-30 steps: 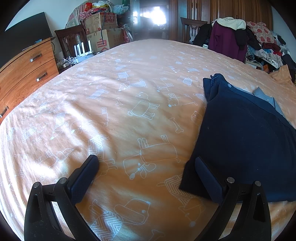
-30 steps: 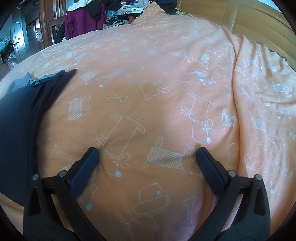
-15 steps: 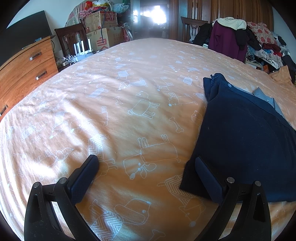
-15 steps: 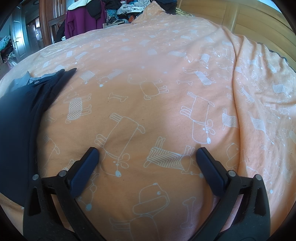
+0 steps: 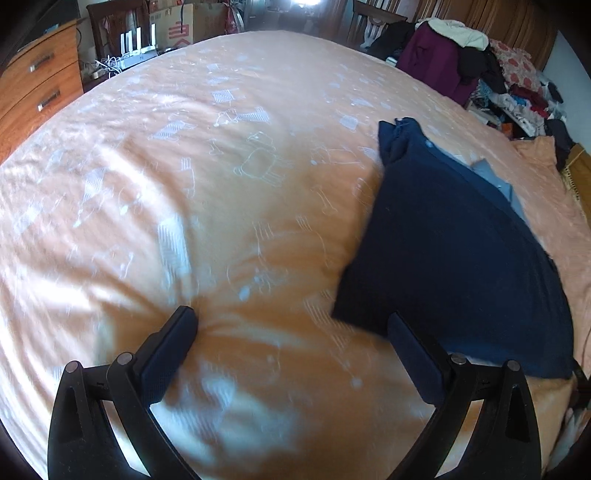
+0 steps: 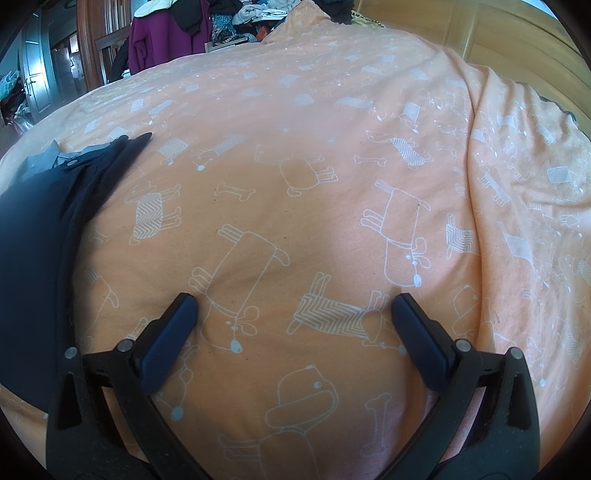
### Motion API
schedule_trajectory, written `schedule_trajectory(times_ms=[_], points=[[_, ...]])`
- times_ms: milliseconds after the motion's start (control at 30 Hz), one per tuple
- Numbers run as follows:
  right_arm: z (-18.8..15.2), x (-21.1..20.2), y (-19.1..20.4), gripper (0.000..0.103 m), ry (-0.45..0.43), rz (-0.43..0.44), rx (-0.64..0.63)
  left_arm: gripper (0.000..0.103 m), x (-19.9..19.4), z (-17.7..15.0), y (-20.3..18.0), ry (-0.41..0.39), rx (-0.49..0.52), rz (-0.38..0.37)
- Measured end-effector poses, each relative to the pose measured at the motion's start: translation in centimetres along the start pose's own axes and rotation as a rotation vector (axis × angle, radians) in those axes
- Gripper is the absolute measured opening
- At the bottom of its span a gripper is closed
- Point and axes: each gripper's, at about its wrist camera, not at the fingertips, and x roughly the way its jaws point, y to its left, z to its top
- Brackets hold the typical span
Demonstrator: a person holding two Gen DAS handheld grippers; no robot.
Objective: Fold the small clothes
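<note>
A dark navy garment [image 5: 454, 251] lies folded flat on the orange bedspread [image 5: 221, 206], with a grey-blue lining showing at its far edge. My left gripper [image 5: 291, 325] is open above the bedspread, its right finger [image 5: 410, 350] at the garment's near left corner, holding nothing. In the right wrist view the same navy garment [image 6: 40, 236] lies at the left edge. My right gripper [image 6: 293, 314] stands open over bare bedspread [image 6: 332, 184], well to the right of the garment.
A wooden dresser [image 5: 37, 85] stands left of the bed, with cardboard boxes [image 5: 173, 22] and a chair behind. Heaped clothes [image 5: 480, 74] lie past the bed's far right side. A wooden headboard [image 6: 480, 33] rises beyond the bed in the right wrist view.
The left gripper's view has shifted and blurred with motion; the garment's near corner now sits a little farther from its right finger. The right gripper has not moved.
</note>
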Motion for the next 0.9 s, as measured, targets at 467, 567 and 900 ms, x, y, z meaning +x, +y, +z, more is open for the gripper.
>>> schedule_trajectory(times_ms=[467,567,900], points=[[0.0,0.0,0.0,0.103,-0.001,0.001,-0.001,0.069,-1.4,-2.5,-1.6,-0.010,-0.319,-0.561],[0.0,0.0,0.0,0.103,-0.001,0.001,-0.001,0.068,-0.1,-2.6,-0.9,-0.011,-0.418,-0.550],[0.2,0.3,-0.2,0.103,0.044,0.024,0.014,0.070,3.1,-0.2,0.0,-0.050,-0.543,-0.633]])
